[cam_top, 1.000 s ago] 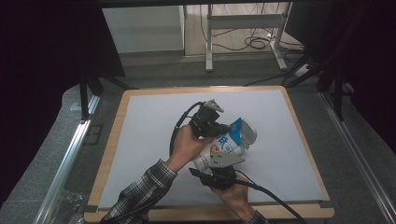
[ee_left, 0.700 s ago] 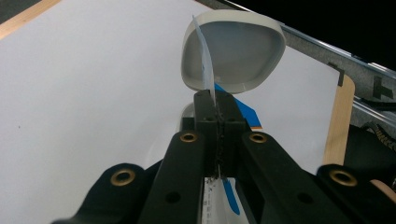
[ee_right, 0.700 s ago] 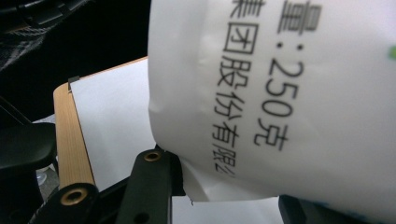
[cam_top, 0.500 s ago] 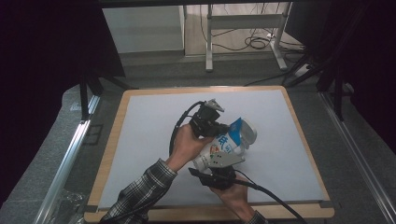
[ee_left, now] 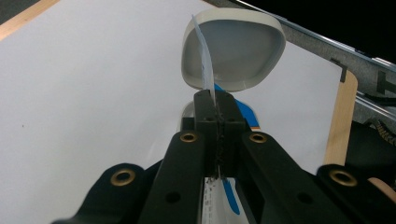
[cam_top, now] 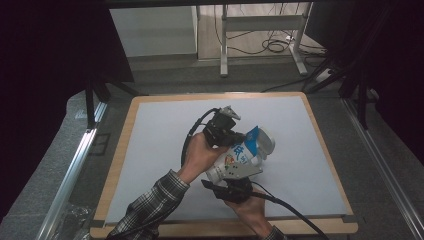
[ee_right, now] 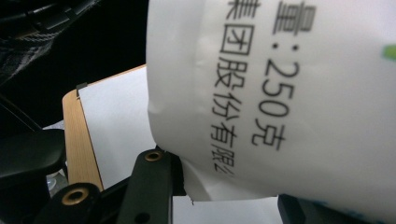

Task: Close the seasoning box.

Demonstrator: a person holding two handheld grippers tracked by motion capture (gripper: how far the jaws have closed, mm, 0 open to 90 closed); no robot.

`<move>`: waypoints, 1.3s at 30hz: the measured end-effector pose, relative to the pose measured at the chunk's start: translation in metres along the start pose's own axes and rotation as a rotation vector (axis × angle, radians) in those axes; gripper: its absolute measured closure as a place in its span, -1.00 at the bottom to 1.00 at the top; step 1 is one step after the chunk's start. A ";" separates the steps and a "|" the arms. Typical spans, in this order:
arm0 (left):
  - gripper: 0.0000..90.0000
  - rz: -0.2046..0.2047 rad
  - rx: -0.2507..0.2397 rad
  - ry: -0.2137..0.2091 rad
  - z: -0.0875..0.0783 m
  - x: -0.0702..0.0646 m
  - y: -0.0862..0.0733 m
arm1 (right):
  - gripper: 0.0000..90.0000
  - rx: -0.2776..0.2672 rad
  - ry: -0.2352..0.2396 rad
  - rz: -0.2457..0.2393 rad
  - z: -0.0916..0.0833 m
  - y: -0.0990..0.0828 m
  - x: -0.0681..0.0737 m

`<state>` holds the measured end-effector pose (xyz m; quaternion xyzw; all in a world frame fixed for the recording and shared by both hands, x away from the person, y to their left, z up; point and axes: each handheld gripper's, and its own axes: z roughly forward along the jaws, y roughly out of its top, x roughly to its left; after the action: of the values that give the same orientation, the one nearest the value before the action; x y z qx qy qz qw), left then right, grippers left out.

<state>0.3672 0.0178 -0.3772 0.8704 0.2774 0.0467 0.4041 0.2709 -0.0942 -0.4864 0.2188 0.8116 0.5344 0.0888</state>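
A white plastic bottle (cam_top: 243,153) with a blue and white printed wrapper is held tilted above the middle of the white mat. My right gripper (cam_top: 233,186) grips its lower end from the near side. In the right gripper view the wrapper (ee_right: 280,93) with black print sits between the black jaws of that gripper (ee_right: 224,189). My left gripper (cam_top: 226,128) is at the bottle's upper left. Up close its jaws (ee_left: 215,100) are pressed together on a thin edge of the wrapper film (ee_left: 207,74), with the bottle's rounded end (ee_left: 233,51) just beyond.
The white mat (cam_top: 160,130) lies on a wood-edged board (cam_top: 119,160). Metal rails (cam_top: 75,165) run along both sides. A desk frame with cables (cam_top: 260,45) stands on the floor beyond the far edge. Crumpled clear plastic (cam_top: 75,220) lies at the near left corner.
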 end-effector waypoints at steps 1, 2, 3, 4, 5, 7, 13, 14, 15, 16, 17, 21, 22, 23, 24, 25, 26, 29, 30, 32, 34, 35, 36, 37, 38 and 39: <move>1.00 0.001 0.003 0.000 0.000 0.000 0.000 | 0.46 -0.001 0.000 0.001 0.000 0.000 0.000; 1.00 0.001 0.003 0.001 0.000 0.000 0.000 | 0.46 -0.002 0.000 0.002 0.000 0.000 0.000; 1.00 0.001 0.002 0.000 0.000 0.000 0.001 | 0.46 -0.003 0.000 0.002 0.000 0.000 0.000; 1.00 0.001 0.001 0.000 0.000 0.000 0.001 | 0.46 -0.003 0.000 0.002 0.000 0.000 0.000; 1.00 0.001 0.002 0.000 0.000 0.000 0.001 | 0.46 -0.003 0.000 0.002 0.000 0.001 0.000; 1.00 0.002 0.003 0.001 0.000 0.000 0.001 | 0.46 -0.003 0.002 0.005 -0.001 0.001 0.000; 1.00 0.003 0.005 -0.001 0.000 0.000 0.000 | 0.46 -0.004 0.003 0.004 0.000 0.001 0.000; 1.00 0.003 0.004 -0.001 0.000 0.000 0.000 | 0.46 -0.004 0.003 0.004 0.000 0.001 0.000; 1.00 0.003 0.003 -0.001 0.000 0.000 0.000 | 0.46 -0.004 0.003 0.005 0.000 0.001 0.000; 1.00 0.003 0.003 -0.002 0.000 0.000 0.000 | 0.46 -0.005 0.003 0.006 0.000 0.001 0.000; 1.00 0.002 0.003 -0.002 0.000 0.000 0.000 | 0.46 -0.005 0.004 0.005 0.000 0.001 0.000; 1.00 0.003 0.006 -0.003 0.000 0.000 0.000 | 0.46 -0.007 0.004 0.003 0.000 0.001 0.000; 1.00 0.002 0.004 -0.003 0.000 0.000 0.000 | 0.46 -0.007 0.004 0.003 0.000 0.001 0.000; 1.00 0.002 0.004 -0.003 0.000 0.000 0.000 | 0.46 -0.007 0.005 0.004 0.000 0.001 0.001; 1.00 0.002 0.004 -0.003 0.000 0.001 0.000 | 0.46 -0.007 0.005 0.004 0.000 0.001 0.001; 1.00 0.003 0.005 -0.004 0.000 0.001 0.000 | 0.46 -0.007 0.006 0.003 0.000 0.001 0.001; 1.00 0.003 0.004 -0.004 0.000 0.001 0.000 | 0.46 -0.006 0.005 0.003 0.000 0.001 0.001; 1.00 0.004 0.007 -0.004 0.000 0.001 0.000 | 0.46 -0.007 0.006 0.003 0.000 0.001 0.001; 1.00 0.005 0.007 -0.003 0.000 0.001 0.000 | 0.46 -0.006 0.006 0.004 0.000 0.001 0.001; 1.00 0.006 0.008 -0.003 0.000 0.001 0.001 | 0.46 -0.007 0.006 0.004 0.000 0.001 0.001; 1.00 0.006 0.009 -0.004 0.000 0.001 0.001 | 0.46 -0.006 0.007 0.006 0.000 0.002 0.001; 1.00 0.006 0.009 -0.004 0.000 0.001 0.001 | 0.46 -0.008 0.009 0.006 0.000 0.002 0.001; 1.00 0.007 0.011 -0.004 0.000 0.001 0.001 | 0.46 -0.007 0.009 0.007 0.000 0.002 0.001; 1.00 0.006 0.011 -0.004 0.000 0.001 0.001 | 0.46 -0.007 0.007 0.007 -0.001 0.002 0.001; 1.00 0.007 0.012 -0.004 0.000 0.001 0.001 | 0.46 -0.007 0.008 0.007 -0.001 0.002 0.001; 1.00 0.007 0.012 -0.004 0.000 0.001 0.001 | 0.46 -0.007 0.007 0.008 -0.001 0.002 0.001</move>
<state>0.3683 0.0179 -0.3764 0.8739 0.2737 0.0447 0.3992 0.2702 -0.0937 -0.4845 0.2196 0.8091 0.5385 0.0845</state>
